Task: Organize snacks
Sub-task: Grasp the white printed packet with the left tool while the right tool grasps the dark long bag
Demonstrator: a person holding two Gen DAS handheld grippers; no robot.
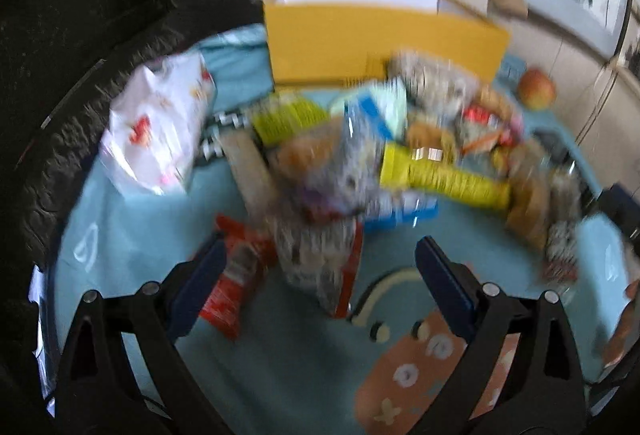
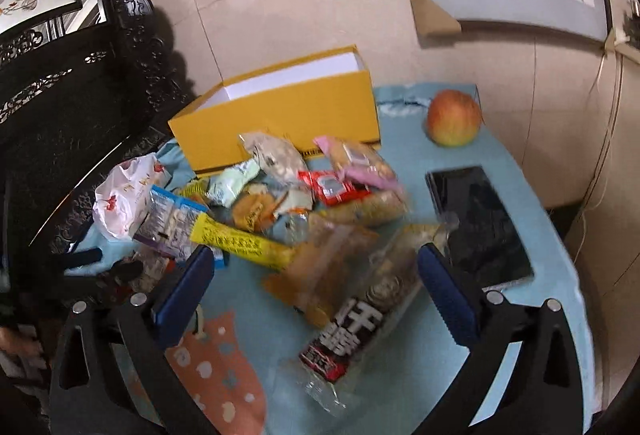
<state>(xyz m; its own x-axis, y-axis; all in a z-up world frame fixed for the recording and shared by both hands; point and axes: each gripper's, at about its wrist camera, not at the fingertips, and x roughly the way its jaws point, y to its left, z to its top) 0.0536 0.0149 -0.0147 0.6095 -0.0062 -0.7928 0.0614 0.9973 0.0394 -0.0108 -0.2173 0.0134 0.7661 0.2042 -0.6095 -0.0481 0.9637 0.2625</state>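
A pile of snack packets (image 1: 384,155) lies on a light blue tablecloth in front of an open yellow box (image 1: 360,39); the left wrist view is blurred. My left gripper (image 1: 320,255) is open, its fingers either side of a red and patterned packet (image 1: 312,259) at the pile's near edge. In the right wrist view the pile (image 2: 288,195) and the yellow box (image 2: 288,111) show again. My right gripper (image 2: 314,267) is open above a long clear packet with a black and red label (image 2: 360,319), beside an orange-brown packet (image 2: 320,267).
A white plastic bag (image 1: 156,131) lies left of the pile. An apple (image 2: 454,117) and a black tablet (image 2: 480,223) sit on the right of the table. Dark carved furniture (image 2: 80,83) stands to the left, the wall behind.
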